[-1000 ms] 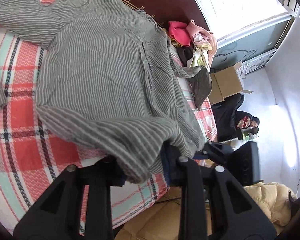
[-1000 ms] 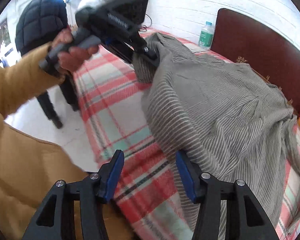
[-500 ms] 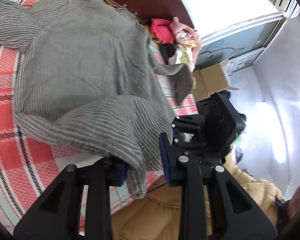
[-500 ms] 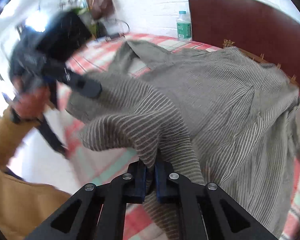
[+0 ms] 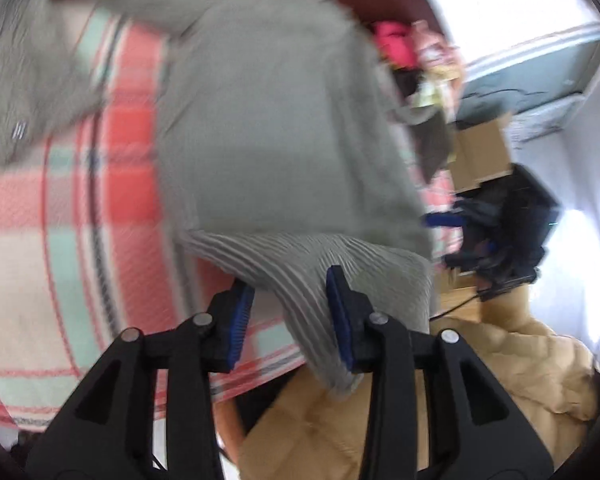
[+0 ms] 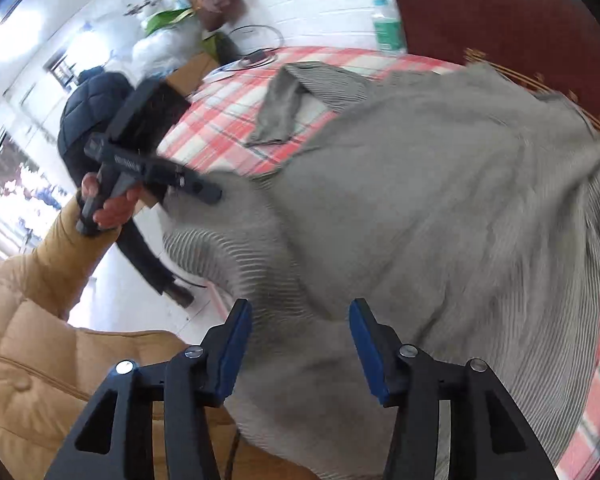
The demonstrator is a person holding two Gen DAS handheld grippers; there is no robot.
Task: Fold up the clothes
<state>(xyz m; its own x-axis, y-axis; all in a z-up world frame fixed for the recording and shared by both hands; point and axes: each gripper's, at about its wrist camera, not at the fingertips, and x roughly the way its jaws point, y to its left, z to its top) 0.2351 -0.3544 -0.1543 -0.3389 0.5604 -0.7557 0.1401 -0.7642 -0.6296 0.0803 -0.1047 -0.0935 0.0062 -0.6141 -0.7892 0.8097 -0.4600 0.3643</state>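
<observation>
A grey striped shirt (image 5: pixel 268 120) lies spread over the plaid bed, blurred by motion. Its near hem hangs between the blue pads of my left gripper (image 5: pixel 290 284). The jaws are opening: the cloth rests against the right pad and a gap shows at the left pad. In the right wrist view the shirt (image 6: pixel 440 200) bulges up in front of my right gripper (image 6: pixel 300 306). Those jaws are opening wide, and the cloth lies loose between and behind the pads. The left gripper (image 6: pixel 152 168), held by a hand, reaches the shirt's edge. The right gripper (image 5: pixel 500 220) shows at the bed's edge.
The red, white and teal plaid sheet (image 6: pixel 228 120) covers the bed below a dark red headboard (image 6: pixel 500 20). A pile of clothes (image 5: pixel 400 40) and a cardboard box (image 5: pixel 484 152) lie past the shirt. A bottle (image 6: pixel 384 24) stands by the wall. A person in a dark jacket (image 6: pixel 92 100) stands nearby.
My right gripper was shut on a fold of the shirt half a second ago; its jaws now stand wide apart. The left jaws have widened, and the left gripper has swung along the bed's edge.
</observation>
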